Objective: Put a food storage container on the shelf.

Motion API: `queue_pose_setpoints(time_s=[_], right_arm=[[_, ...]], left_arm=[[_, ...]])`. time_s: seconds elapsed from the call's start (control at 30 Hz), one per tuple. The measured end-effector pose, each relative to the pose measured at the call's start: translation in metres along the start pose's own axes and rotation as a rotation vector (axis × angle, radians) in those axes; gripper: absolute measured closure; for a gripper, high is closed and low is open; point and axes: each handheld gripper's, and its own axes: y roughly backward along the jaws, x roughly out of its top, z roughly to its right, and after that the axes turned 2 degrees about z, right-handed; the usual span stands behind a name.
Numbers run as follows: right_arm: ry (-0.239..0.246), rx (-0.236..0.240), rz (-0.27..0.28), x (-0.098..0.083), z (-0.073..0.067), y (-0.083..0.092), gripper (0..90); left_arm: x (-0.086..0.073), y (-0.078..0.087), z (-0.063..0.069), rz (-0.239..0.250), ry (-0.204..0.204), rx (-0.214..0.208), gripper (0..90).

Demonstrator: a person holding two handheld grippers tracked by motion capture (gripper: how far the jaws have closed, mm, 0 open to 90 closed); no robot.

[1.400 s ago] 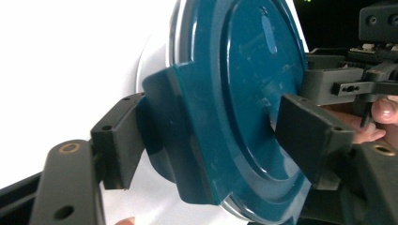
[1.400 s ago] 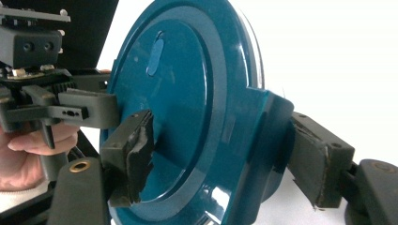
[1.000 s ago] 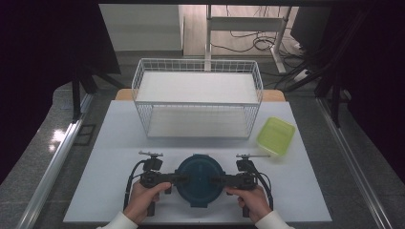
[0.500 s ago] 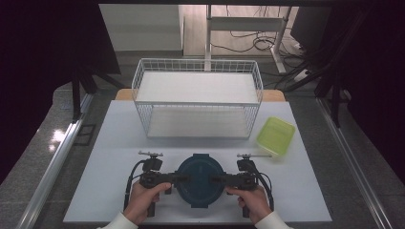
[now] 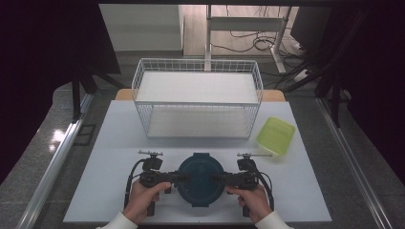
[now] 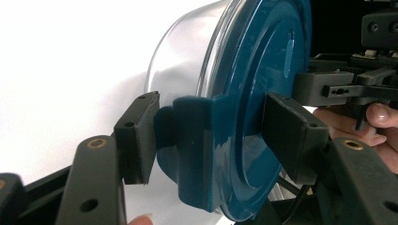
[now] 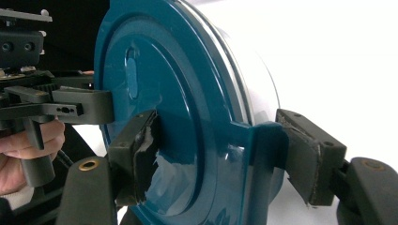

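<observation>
A round clear container with a dark teal lid [image 5: 200, 179] stands on the white table near its front edge. My left gripper [image 5: 179, 179] comes at it from the left and my right gripper [image 5: 220, 180] from the right, each held in a hand. In the left gripper view the jaws [image 6: 213, 136] straddle a teal latch tab [image 6: 197, 154]: one pad touches the tab and the other lies on the lid top [image 6: 263, 70]. In the right gripper view the jaws [image 7: 223, 150] clamp the opposite tab [image 7: 260, 159] the same way, against the lid [image 7: 155, 70].
A white wire basket [image 5: 198, 119] stands across the middle of the table behind the container. A yellow-green rectangular lid [image 5: 276, 136] lies to its right. Bare white table [image 5: 310, 191] stretches on both sides of the hands.
</observation>
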Motion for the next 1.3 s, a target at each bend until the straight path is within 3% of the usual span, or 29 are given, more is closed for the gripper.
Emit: queue_pose_setpoints(time_s=[0.87, 1.3], right_arm=[[0.045, -0.003, 0.056, 0.012, -0.009, 0.014, 32.1], [0.054, 0.003, 0.092, 0.034, -0.016, 0.022, 32.1]], left_arm=[[0.014, 0.007, 0.014, 0.036, -0.032, -0.006, 39.6], [0.038, 0.015, 0.025, 0.056, -0.053, -0.001, 39.7]])
